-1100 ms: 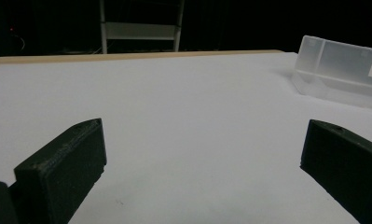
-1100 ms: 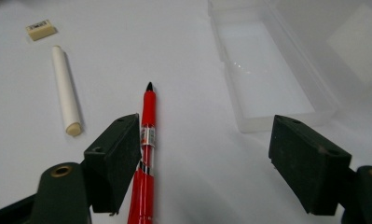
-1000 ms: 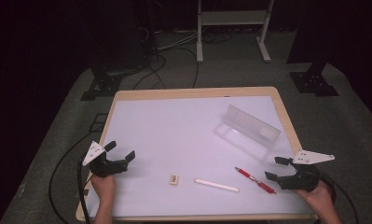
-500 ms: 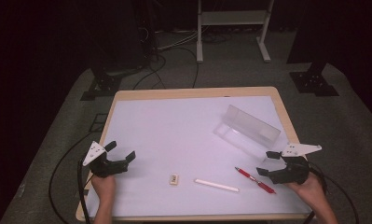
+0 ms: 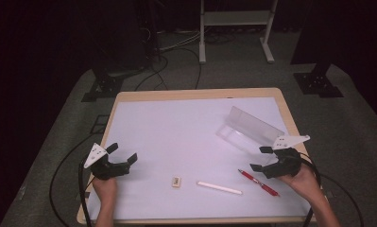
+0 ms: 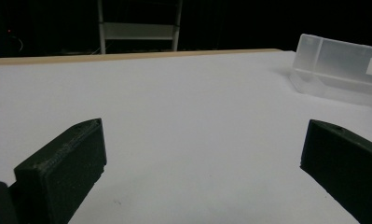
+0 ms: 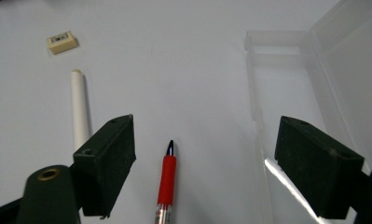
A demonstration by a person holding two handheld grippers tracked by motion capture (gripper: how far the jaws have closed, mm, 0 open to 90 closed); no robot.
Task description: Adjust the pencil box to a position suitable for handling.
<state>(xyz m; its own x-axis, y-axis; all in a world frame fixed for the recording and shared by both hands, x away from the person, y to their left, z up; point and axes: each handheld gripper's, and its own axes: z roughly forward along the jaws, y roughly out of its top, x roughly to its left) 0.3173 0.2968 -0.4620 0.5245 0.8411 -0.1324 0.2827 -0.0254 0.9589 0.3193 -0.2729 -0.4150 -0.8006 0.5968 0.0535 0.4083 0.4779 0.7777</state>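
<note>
White sheeting is covering the wooden table [image 5: 129, 97], where a red pen [image 5: 259, 182] is lying near the front right edge, between a white stick [image 5: 219, 187] and a clear plastic case [image 5: 249, 129]. Over that pen the right gripper [image 5: 258, 158] is hovering with jaws spread wide, holding nothing. Well apart at the front left, the left gripper [image 5: 123, 153] is also gaping empty.

One red pen [image 5: 259, 182], one white stick [image 5: 219, 187], one eraser [image 5: 176, 181], one clear case [image 5: 250, 129], two hand-held grippers.
</note>
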